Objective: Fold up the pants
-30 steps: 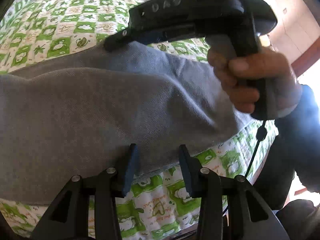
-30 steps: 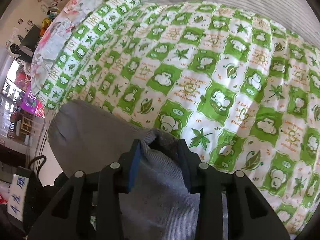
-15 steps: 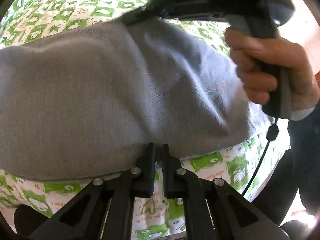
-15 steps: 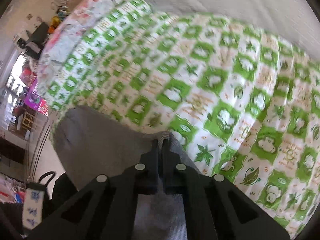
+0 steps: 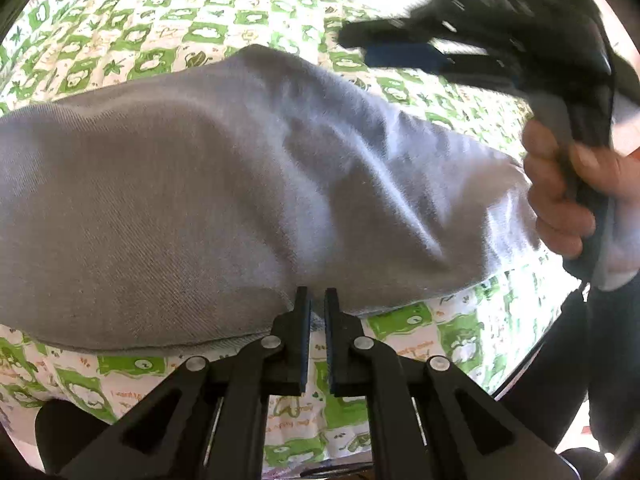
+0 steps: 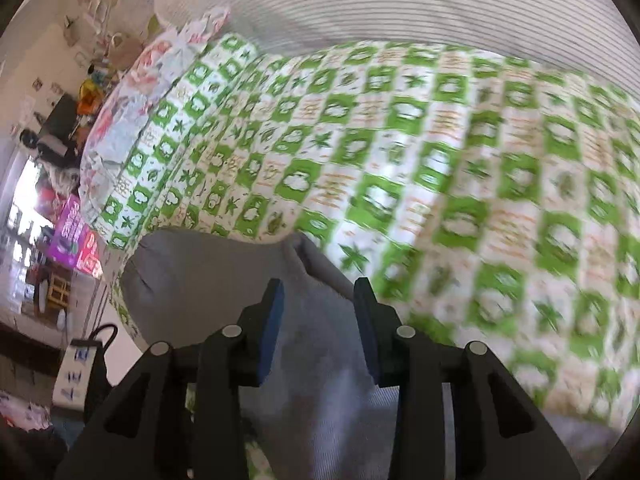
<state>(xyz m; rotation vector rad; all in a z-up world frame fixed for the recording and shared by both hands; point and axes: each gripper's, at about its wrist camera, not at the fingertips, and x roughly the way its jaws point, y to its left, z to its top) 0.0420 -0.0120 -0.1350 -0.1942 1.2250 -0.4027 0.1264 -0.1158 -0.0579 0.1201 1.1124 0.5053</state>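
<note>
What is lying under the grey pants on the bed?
Under the grey pants lies the green-and-white patterned bedcover, showing all around them. Whatever is beneath the cloth's middle is covered.

Bed under me covered by a green-and-white checked quilt (image 6: 400, 152) printed with leaves and small figures. Striped white bedding (image 6: 400, 4) lies beyond it at the far end. Floral pillow (image 6: 132, 96) sits at the quilt's far left corner. White power strip (image 6: 74, 372) with a black cable on the floor, lower left. Cluttered shelves against the left wall, too blurred to read.
</note>
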